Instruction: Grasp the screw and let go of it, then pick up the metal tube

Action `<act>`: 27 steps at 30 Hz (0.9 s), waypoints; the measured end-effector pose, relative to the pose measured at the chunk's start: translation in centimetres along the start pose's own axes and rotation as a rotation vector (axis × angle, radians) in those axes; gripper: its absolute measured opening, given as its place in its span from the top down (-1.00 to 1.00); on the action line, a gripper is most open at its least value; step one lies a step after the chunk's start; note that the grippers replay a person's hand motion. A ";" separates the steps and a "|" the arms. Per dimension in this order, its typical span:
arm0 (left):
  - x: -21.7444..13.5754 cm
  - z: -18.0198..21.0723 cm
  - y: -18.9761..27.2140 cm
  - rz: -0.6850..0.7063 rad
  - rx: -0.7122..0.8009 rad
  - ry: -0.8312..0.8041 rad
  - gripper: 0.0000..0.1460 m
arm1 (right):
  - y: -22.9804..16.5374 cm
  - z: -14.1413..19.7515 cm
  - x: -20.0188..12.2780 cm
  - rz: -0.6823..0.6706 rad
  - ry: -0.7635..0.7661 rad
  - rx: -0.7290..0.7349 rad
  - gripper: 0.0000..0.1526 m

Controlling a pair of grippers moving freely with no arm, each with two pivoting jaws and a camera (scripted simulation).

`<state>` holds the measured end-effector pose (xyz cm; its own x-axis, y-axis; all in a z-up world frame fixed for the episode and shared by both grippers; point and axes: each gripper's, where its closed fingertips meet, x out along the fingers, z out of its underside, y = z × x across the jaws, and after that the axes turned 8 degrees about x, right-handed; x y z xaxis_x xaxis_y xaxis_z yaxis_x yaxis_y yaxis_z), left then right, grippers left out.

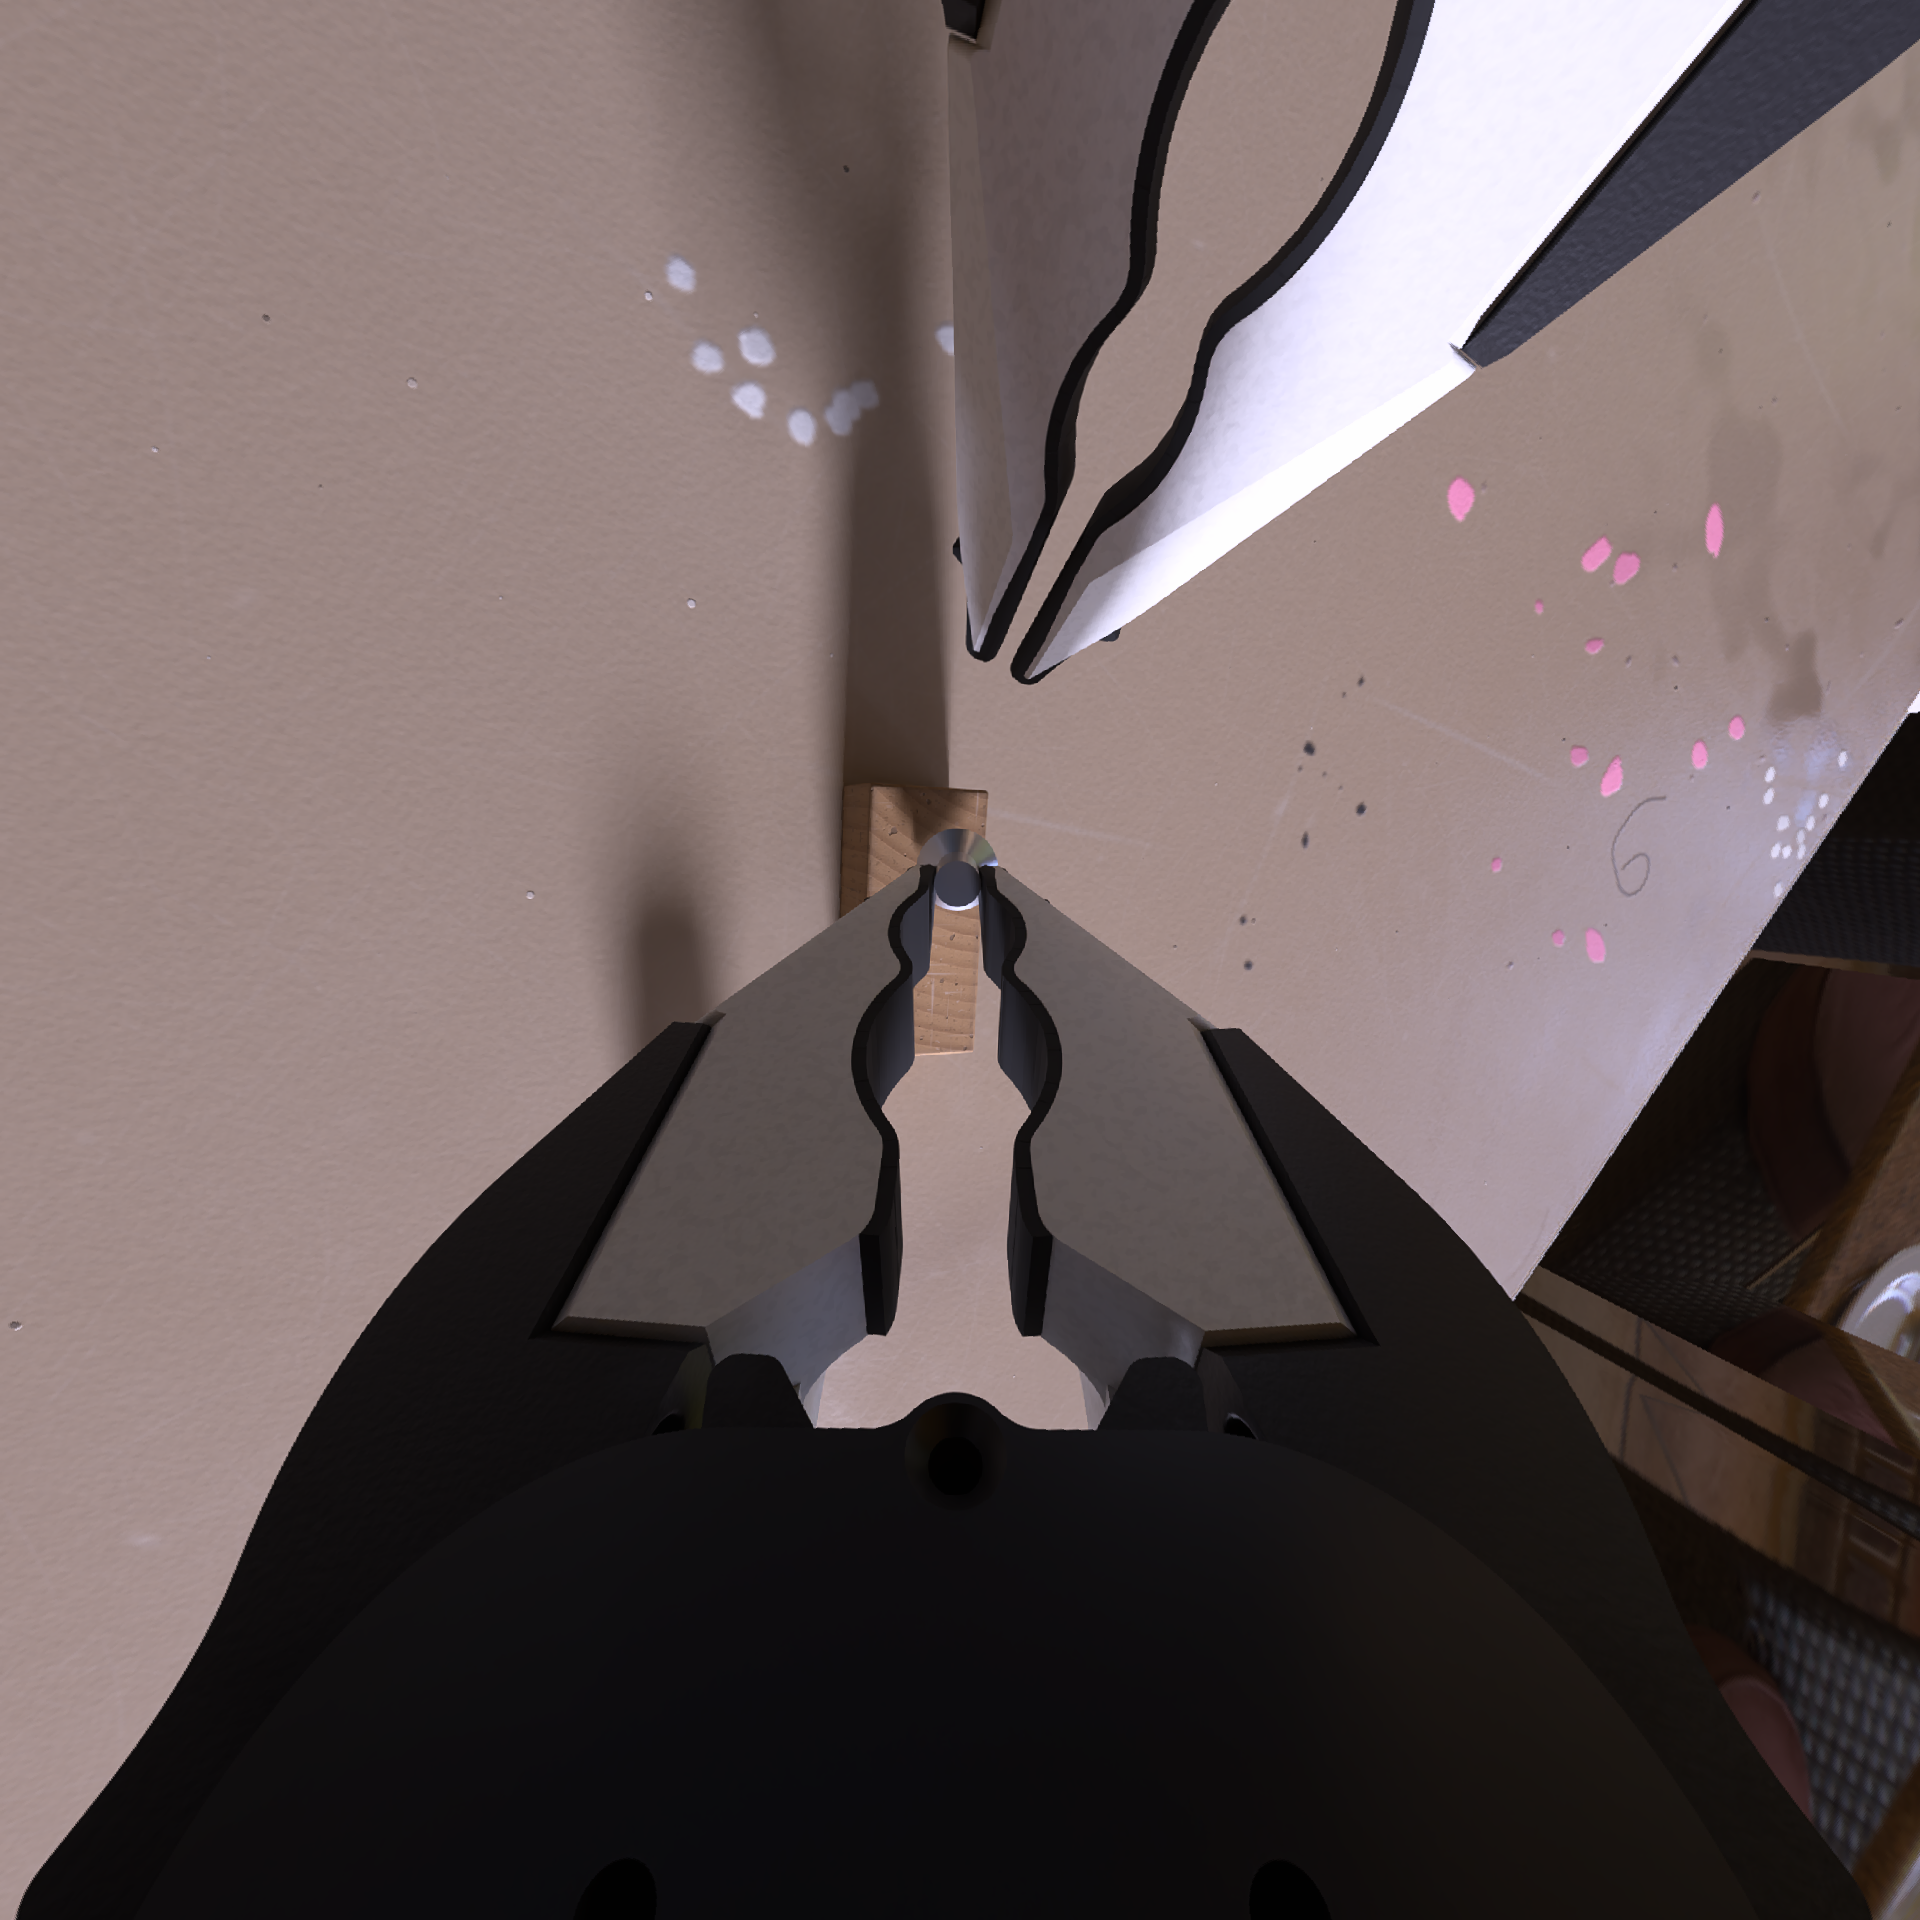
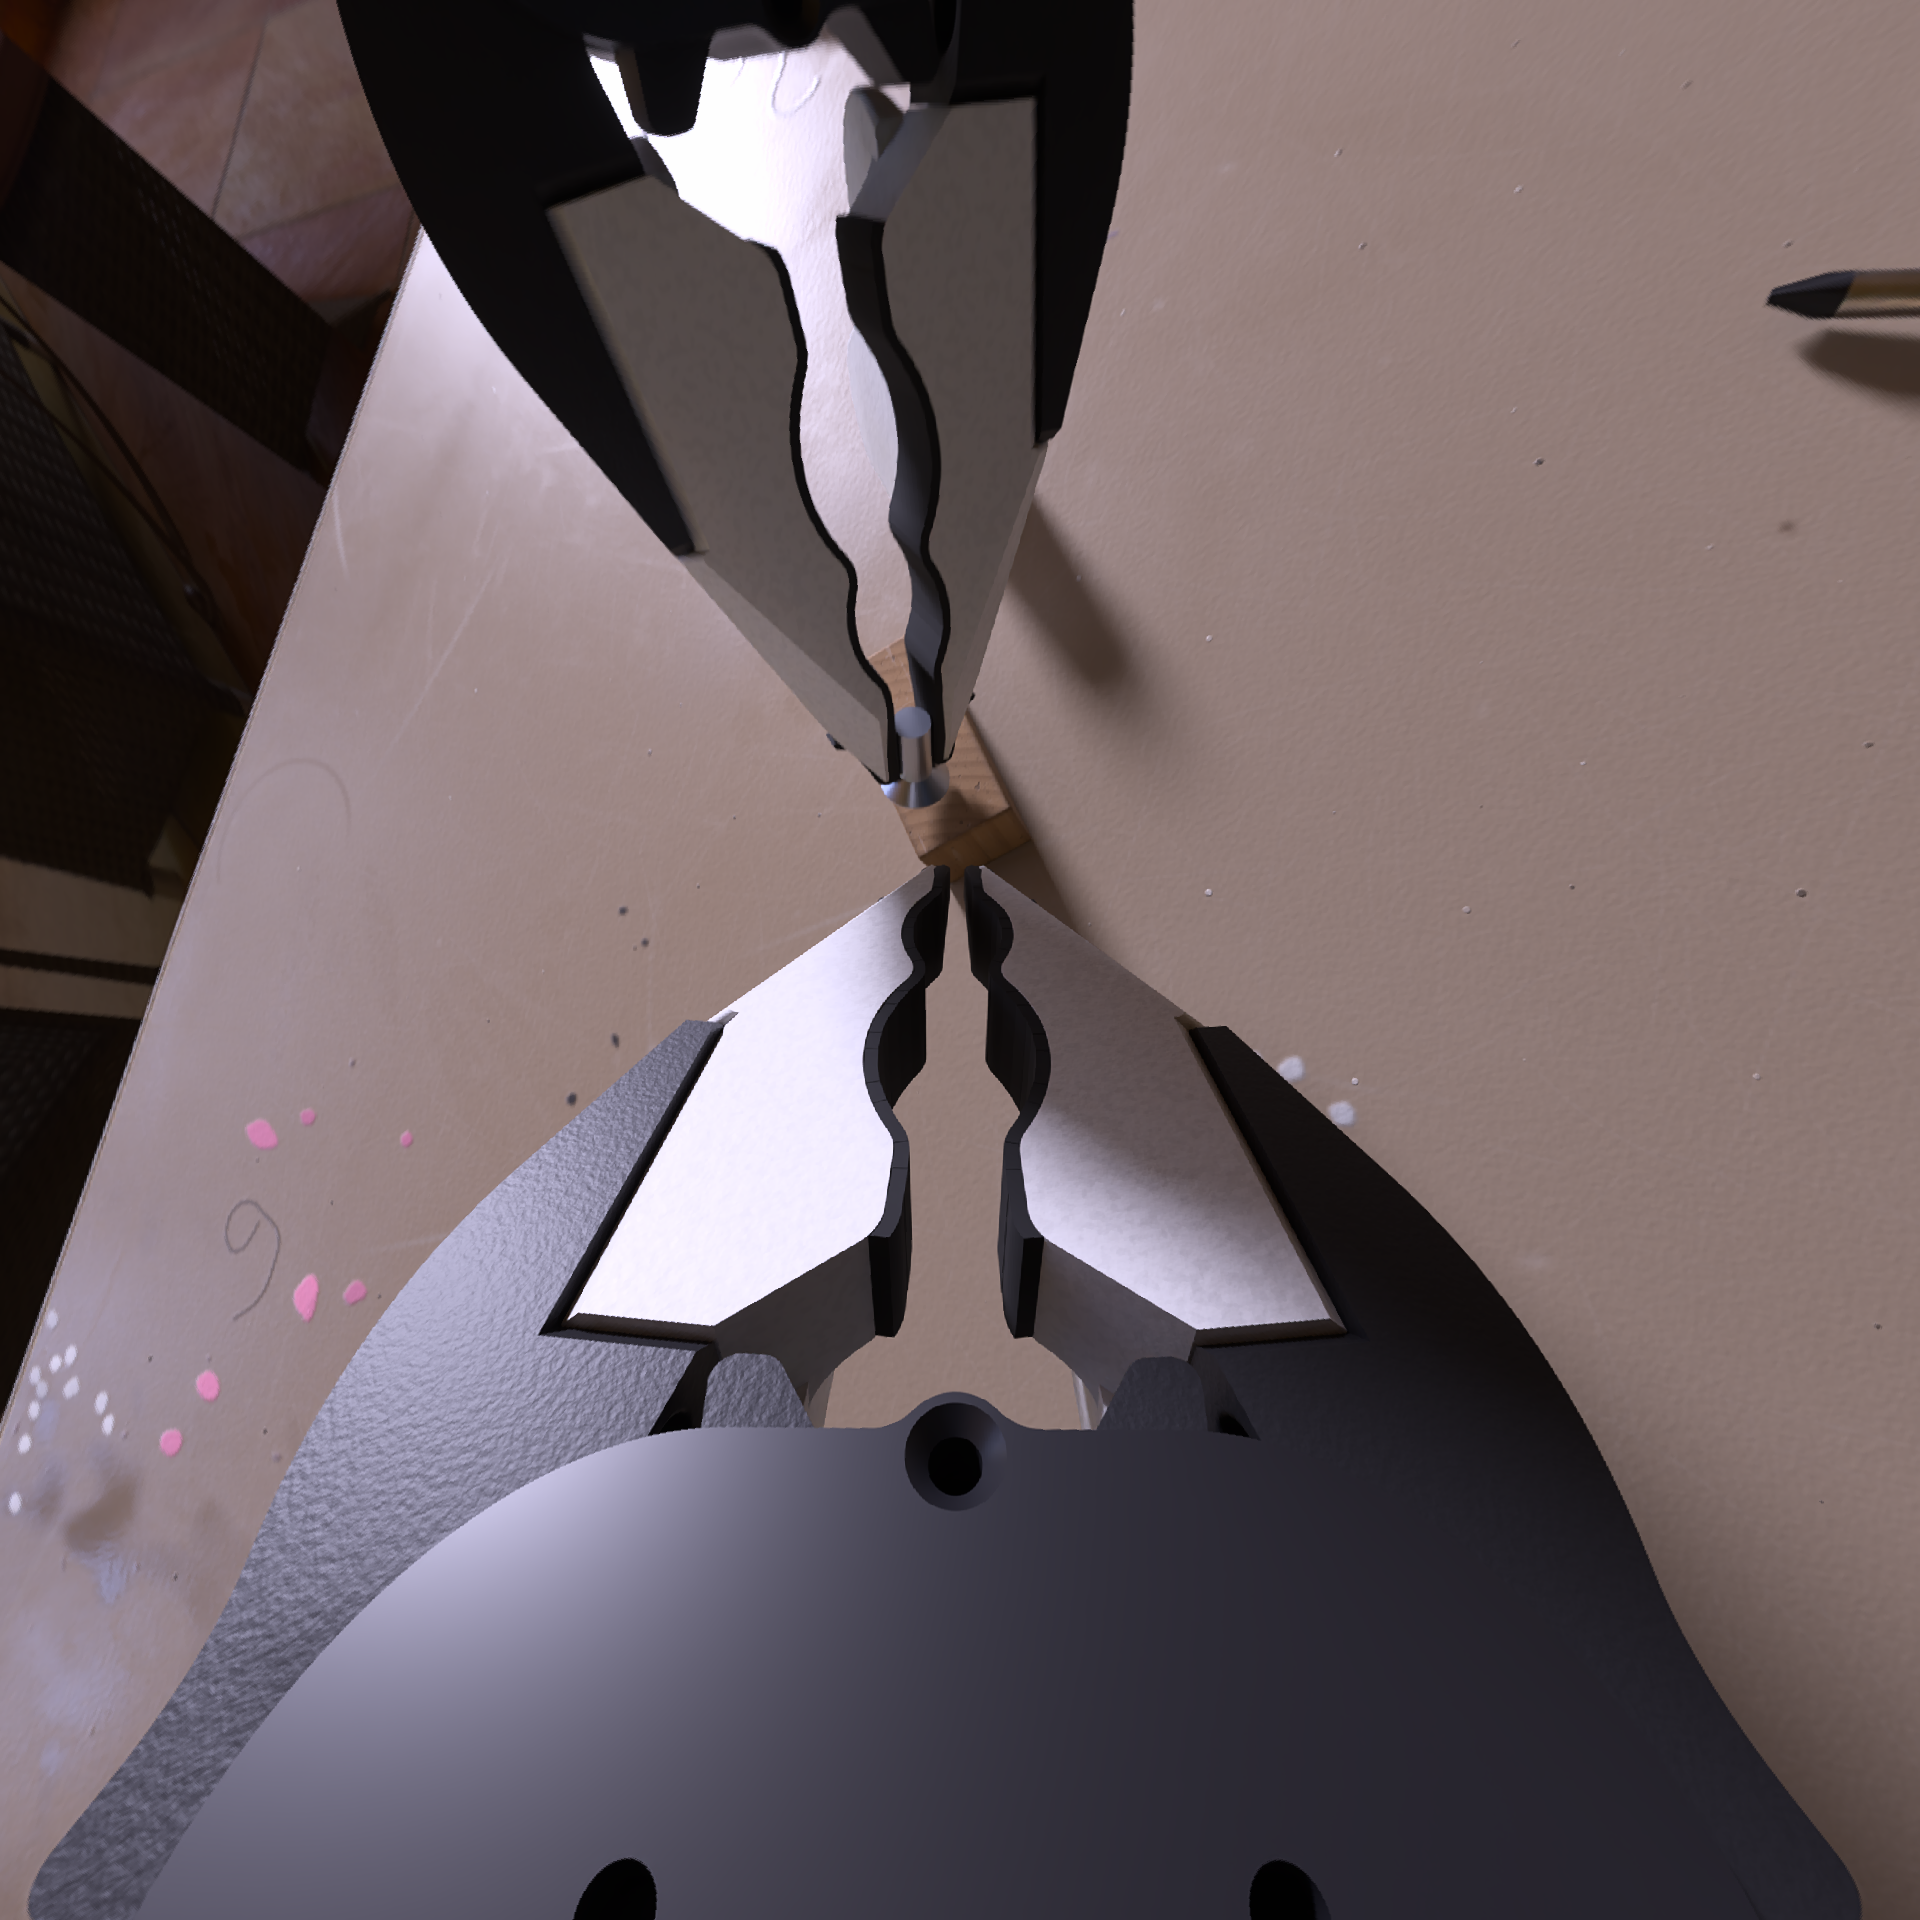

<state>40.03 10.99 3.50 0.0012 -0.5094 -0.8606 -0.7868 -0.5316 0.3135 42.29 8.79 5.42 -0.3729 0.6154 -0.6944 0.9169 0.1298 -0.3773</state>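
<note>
My left gripper [image 1: 956,883] is shut on the screw [image 1: 957,854], a small silver pin with a flared head that sticks out past the fingertips. It hangs just above a small wooden block [image 1: 894,862] on the tan table. In the right wrist view the left gripper [image 2: 914,750] comes down from the top and holds the screw [image 2: 914,777] over the block [image 2: 961,821]. My right gripper [image 2: 958,883] is shut and empty, its tips close to the block's near edge. It also shows at the top of the left wrist view [image 1: 1003,657]. No metal tube is in view.
A tan rod with a black pointed tip [image 2: 1839,296] lies at the far right of the table. The table top [image 1: 416,727] carries pink and white paint spots. Its edge [image 2: 260,727] runs diagonally, with dark woven furniture [image 2: 94,623] beyond it.
</note>
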 end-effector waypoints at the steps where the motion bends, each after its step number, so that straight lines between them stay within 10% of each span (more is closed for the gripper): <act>1: 0.0 0.0 0.0 0.000 -0.001 0.001 0.89 | 0.0 0.2 0.1 -0.002 -0.015 -0.005 0.97; 27: 0.0 -0.4 0.2 0.039 -0.041 0.033 0.89 | -0.1 0.3 0.6 -0.060 -0.012 -0.131 0.96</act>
<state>40.15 10.61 3.73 -0.0075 -0.5519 -0.8339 -0.7609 -0.5379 0.3628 41.93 8.92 4.91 -0.4282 0.5945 -0.6806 0.9035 0.2670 -0.3352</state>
